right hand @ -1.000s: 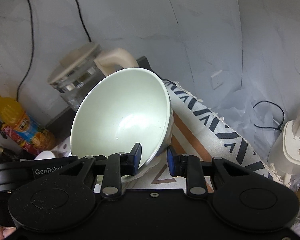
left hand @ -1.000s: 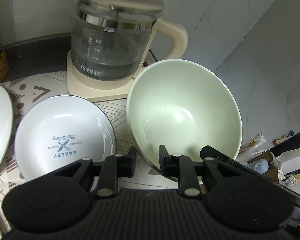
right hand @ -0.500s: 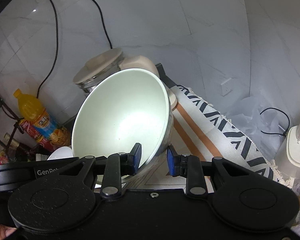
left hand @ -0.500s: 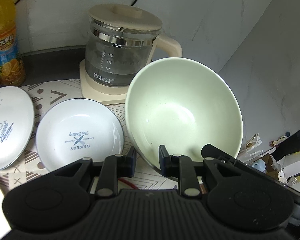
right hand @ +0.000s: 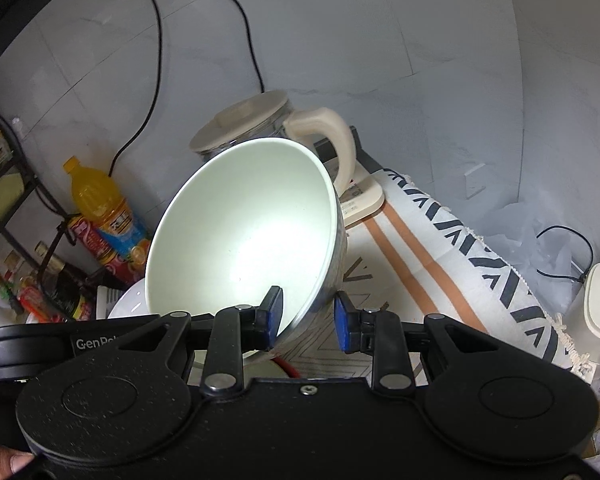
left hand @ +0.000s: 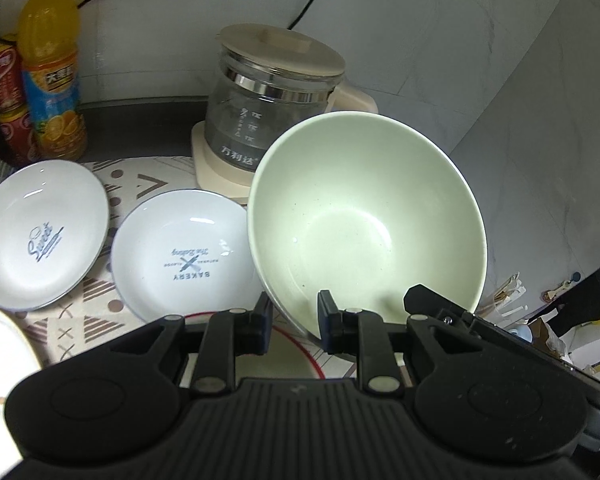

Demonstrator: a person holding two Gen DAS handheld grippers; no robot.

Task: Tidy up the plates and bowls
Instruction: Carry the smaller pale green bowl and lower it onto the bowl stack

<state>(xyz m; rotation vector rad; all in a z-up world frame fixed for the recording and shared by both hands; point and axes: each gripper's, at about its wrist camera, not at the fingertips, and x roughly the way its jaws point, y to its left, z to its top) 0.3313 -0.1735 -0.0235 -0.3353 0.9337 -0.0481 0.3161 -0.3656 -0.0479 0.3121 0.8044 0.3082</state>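
Left wrist view shows my left hand-held gripper (left hand: 291, 319) pinching the near rim of the green bowl (left hand: 364, 220). My right hand-held gripper (right hand: 308, 316) pinches its other side. We have lifted the bowl higher off the surface (left hand: 124, 184). Now two white plates (left hand: 184, 252) show below, so stacking can come next.
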